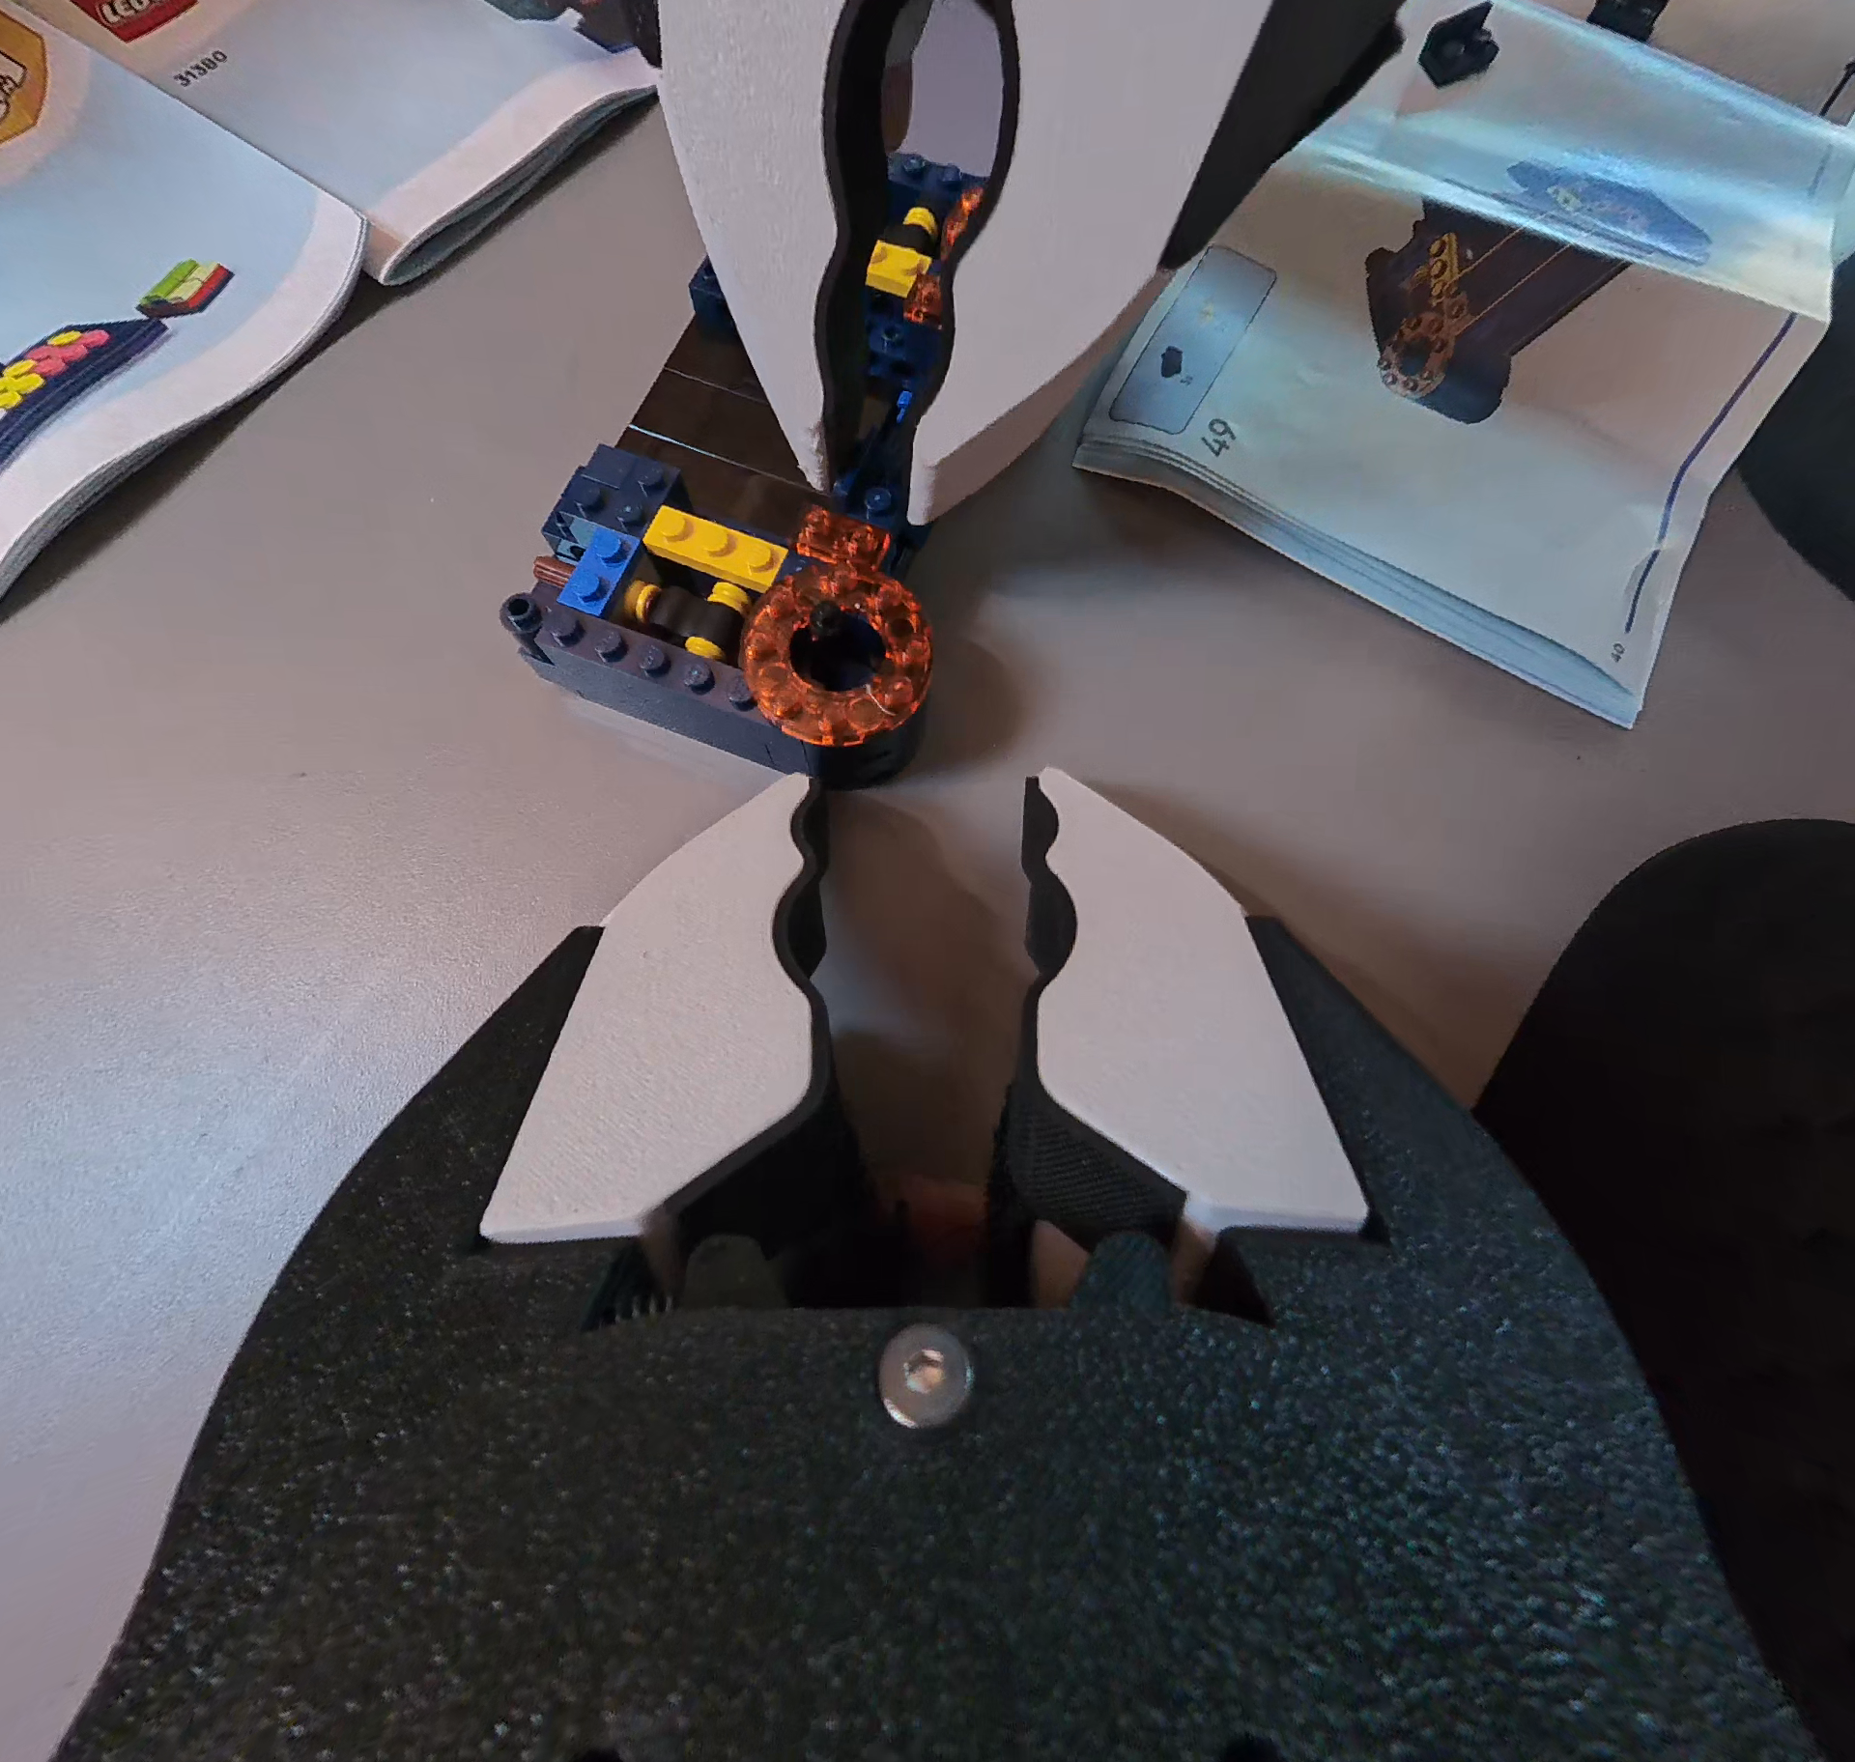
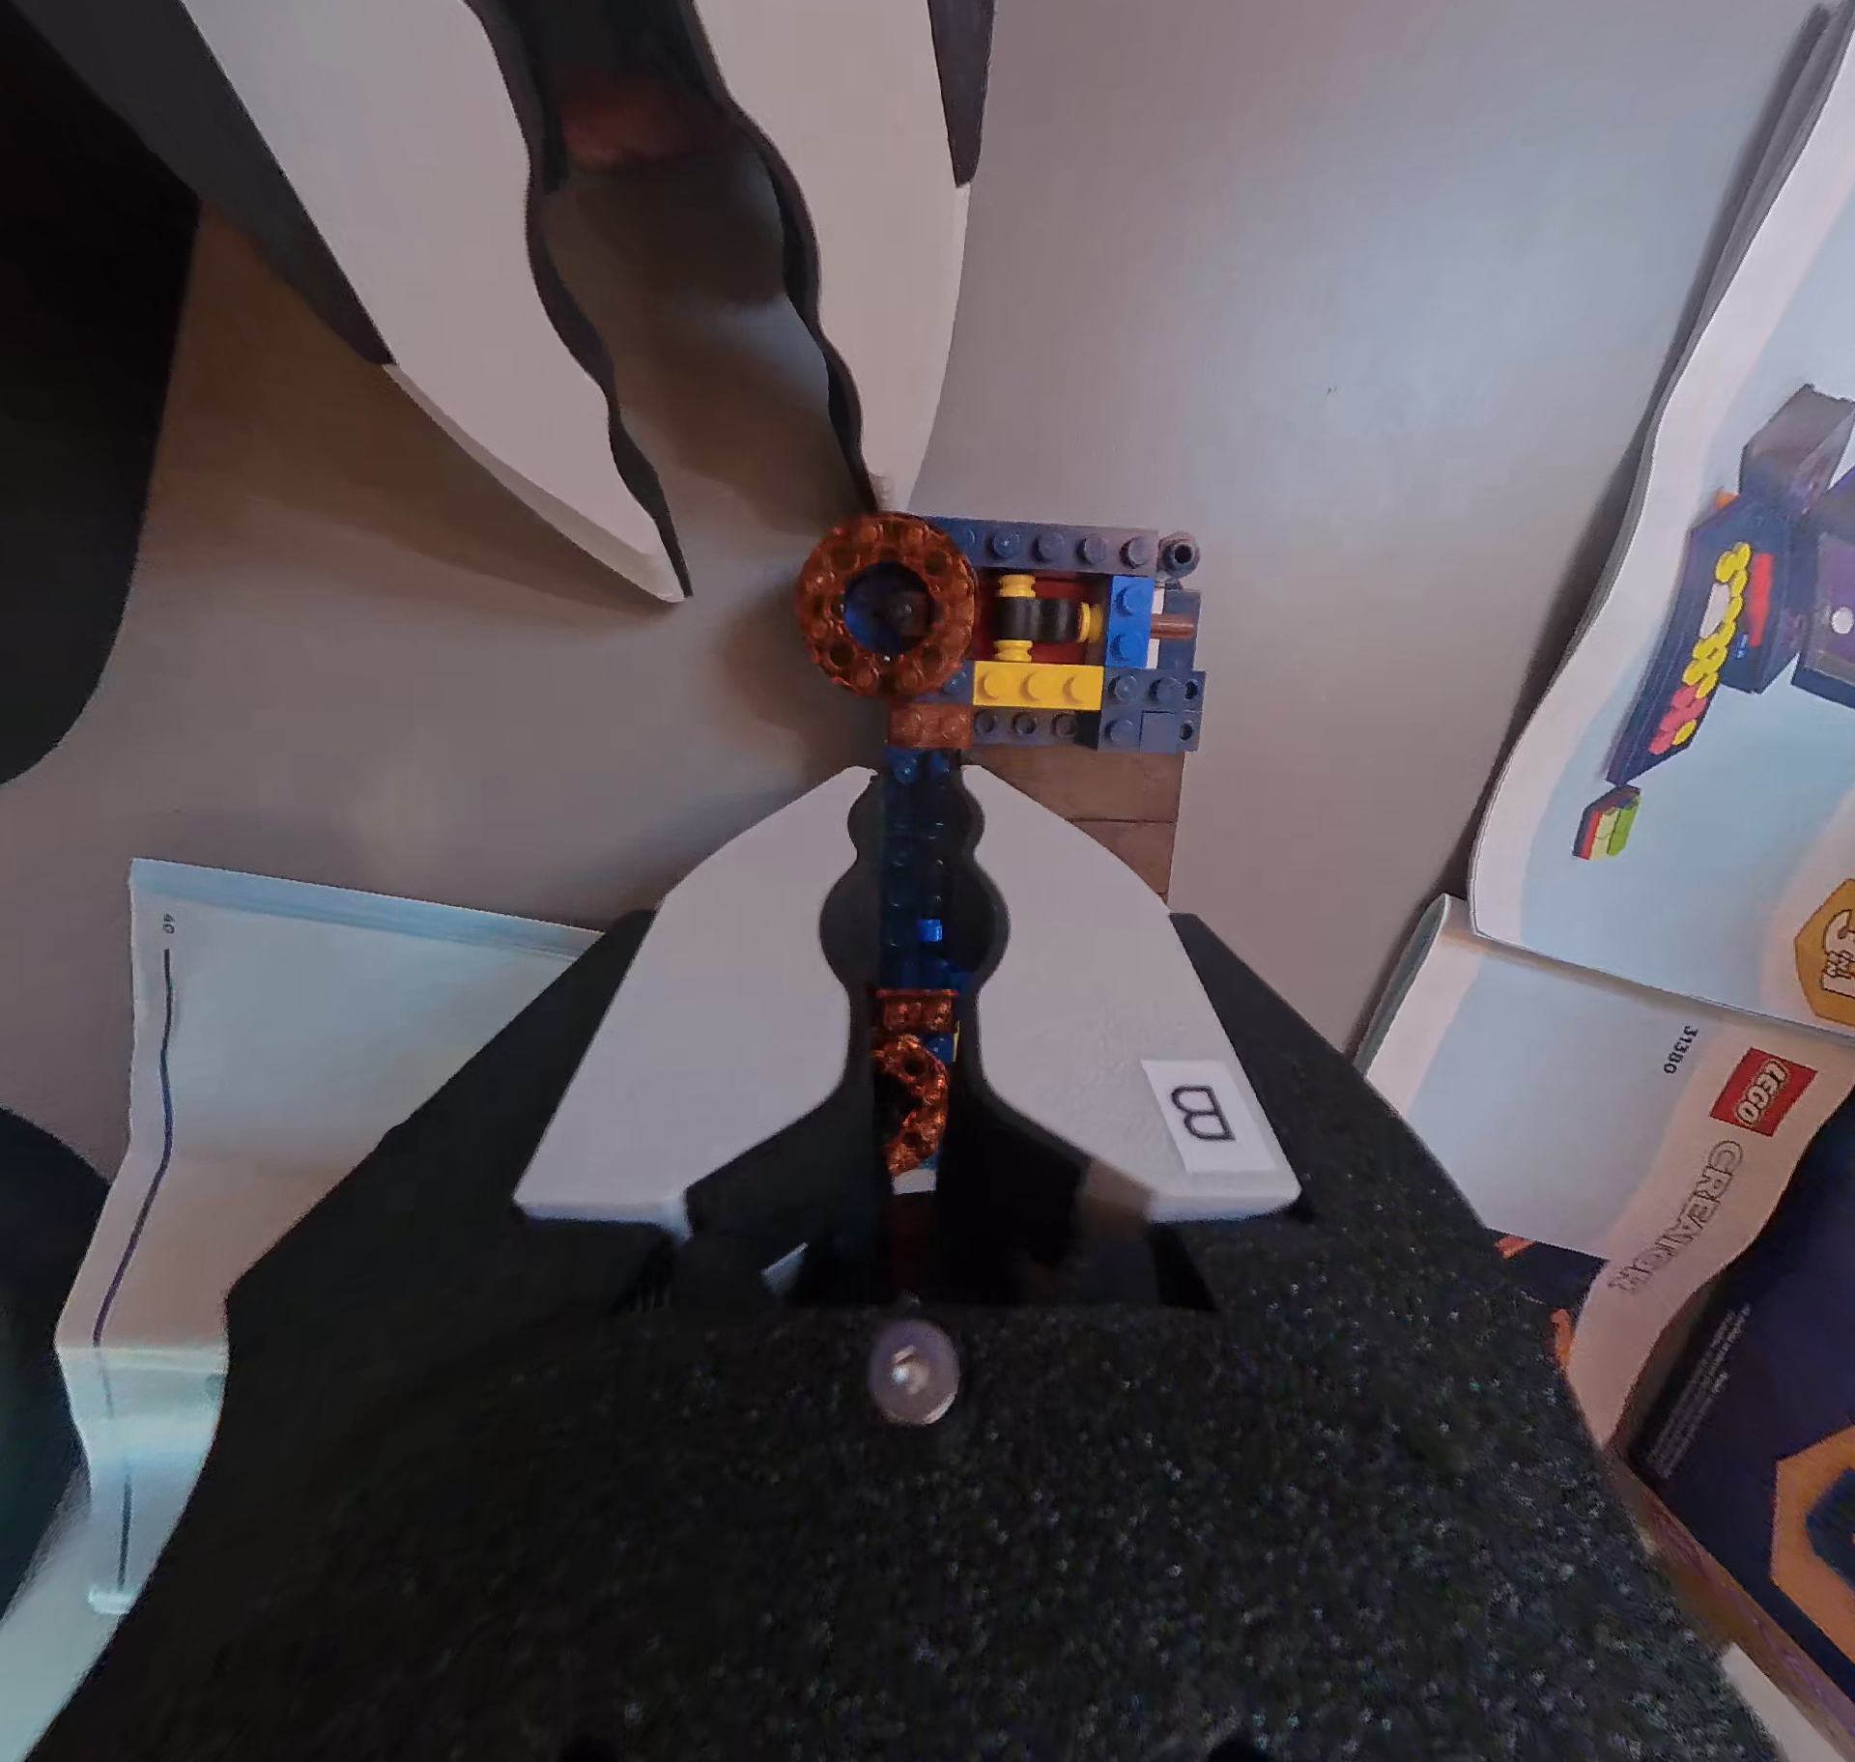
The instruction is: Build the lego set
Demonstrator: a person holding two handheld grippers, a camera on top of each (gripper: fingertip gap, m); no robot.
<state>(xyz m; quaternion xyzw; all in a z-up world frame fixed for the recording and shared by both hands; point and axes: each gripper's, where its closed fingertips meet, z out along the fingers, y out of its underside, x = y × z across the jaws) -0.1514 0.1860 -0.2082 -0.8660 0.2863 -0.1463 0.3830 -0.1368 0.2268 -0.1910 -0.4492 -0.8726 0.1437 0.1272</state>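
Grey tabletop: right gripper (image 2: 915,790) clamps the brick model's (image 1: 703,630) dark-blue arm, long axis along its fingers. Left gripper (image 1: 918,795), fingers apart and empty, sits just beside the orange ring (image 1: 835,655).

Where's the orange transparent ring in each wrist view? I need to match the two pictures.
Left wrist view: orange ring sits centre, just beyond the open left gripper.
Right wrist view: ring sits centre, above the right gripper.
Shared landmark: the yellow brick beside it.
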